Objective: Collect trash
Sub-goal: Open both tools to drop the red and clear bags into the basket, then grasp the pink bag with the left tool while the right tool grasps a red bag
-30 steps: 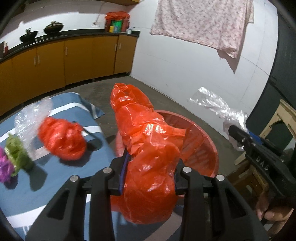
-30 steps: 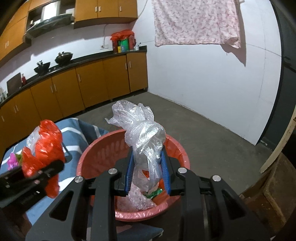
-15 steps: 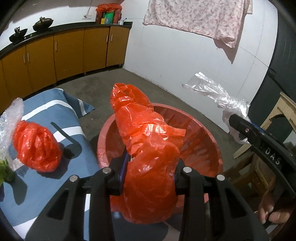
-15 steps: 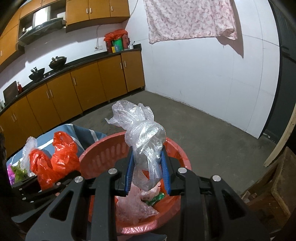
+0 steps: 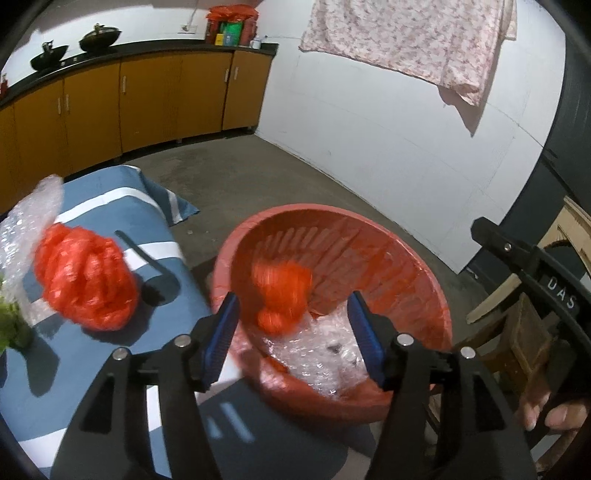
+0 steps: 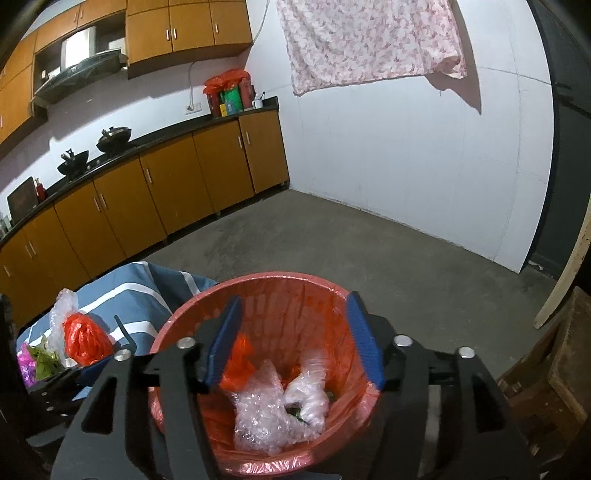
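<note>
Through the left wrist camera we are seeing what the right one misses — the right gripper (image 5: pixel 491 236) reaching in from the edge with the letters "DAS" on its black arm, and the fingers of a hand (image 5: pixel 554 413) wrapped under it. The left gripper (image 5: pixel 291 332) is opening over the red basket (image 5: pixel 369 236), and a blurred red plastic bag (image 5: pixel 284 295) is falling between its blue pads, touching neither. From the right wrist camera we are looking straight down into the basket (image 6: pixel 258 280): the right gripper (image 6: pixel 295 339) is opening too, with nothing between its pads, and crumpled clear plastic (image 6: pixel 266 410) is lying at the bottom beside a scrap of red bag (image 6: pixel 236 358) and a bit of something green. This view is also showing the upper cabinets (image 6: pixel 184 26) and range hood (image 6: pixel 74 77), which the other view lacks. On the table's blue striped cloth (image 5: pixel 110 199) another red bag (image 5: pixel 85 277) is sitting — next to bubble wrap (image 5: pixel 29 218) and green leaves (image 5: pixel 11 325); the right view adds something purple (image 6: pixel 26 362) beside them. We cannot read the labels on the packets (image 6: pixel 231 99) on the kitchen counter.
</note>
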The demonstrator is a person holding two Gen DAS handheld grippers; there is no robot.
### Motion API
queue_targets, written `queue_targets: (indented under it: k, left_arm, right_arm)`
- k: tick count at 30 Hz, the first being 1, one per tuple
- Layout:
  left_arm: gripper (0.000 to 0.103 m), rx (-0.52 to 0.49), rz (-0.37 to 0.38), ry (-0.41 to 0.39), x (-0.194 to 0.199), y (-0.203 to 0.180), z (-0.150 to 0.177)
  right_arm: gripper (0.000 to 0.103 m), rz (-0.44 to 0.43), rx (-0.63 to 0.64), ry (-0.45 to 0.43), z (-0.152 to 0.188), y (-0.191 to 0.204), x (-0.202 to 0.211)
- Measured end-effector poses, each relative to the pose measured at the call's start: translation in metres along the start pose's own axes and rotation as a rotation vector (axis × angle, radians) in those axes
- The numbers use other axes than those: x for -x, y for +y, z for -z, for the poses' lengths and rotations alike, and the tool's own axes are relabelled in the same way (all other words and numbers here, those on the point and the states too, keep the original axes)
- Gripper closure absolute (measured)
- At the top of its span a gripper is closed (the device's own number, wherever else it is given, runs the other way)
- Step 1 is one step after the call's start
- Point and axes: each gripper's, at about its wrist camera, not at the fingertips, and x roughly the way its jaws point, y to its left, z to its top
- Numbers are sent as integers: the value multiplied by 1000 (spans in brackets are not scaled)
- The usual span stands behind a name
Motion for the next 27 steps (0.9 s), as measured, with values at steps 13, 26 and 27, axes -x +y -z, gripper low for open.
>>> queue_targets:
  k: [13, 26, 27]
  left_arm:
    - [31, 36, -163, -142, 88, 53, 22]
    - [26, 298, -514, -191, 166, 205, 55]
    - [26, 325, -517, -186, 167, 216, 56]
  right_arm:
    - [17, -75, 92, -41, 4, 48, 13]
    - [16, -333, 259, 41, 20, 163, -15]
    - [16, -349, 275, 55, 23, 173, -22]
